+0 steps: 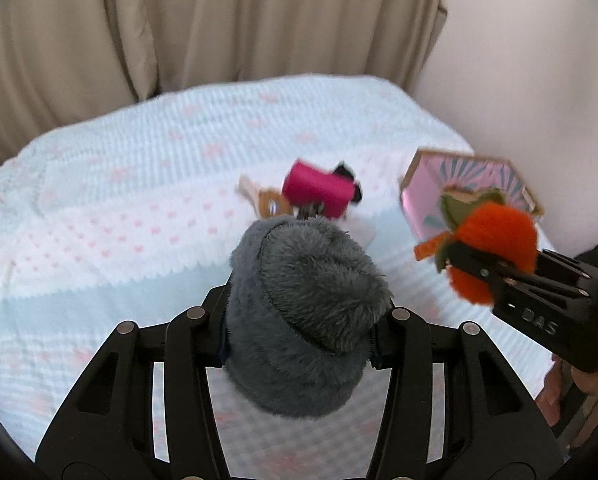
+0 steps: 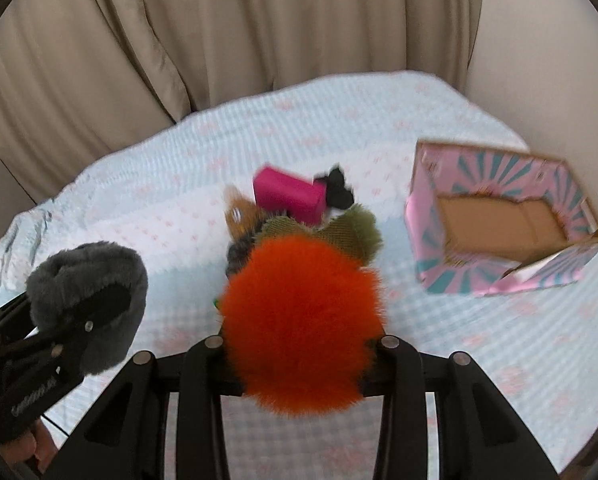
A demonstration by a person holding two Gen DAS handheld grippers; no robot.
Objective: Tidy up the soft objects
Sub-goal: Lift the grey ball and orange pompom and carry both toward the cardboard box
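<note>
My left gripper is shut on a grey fluffy plush and holds it above the bed; it also shows in the right wrist view at the left. My right gripper is shut on an orange fluffy plush with green leaves, also held above the bed; it shows in the left wrist view at the right, in front of the box. A magenta soft block, a black soft item and a brown plush lie together mid-bed.
An open pink and teal cardboard box stands on the bed at the right, with nothing visible inside. The light blue bedspread covers the bed. Beige curtains hang behind, a wall at the right.
</note>
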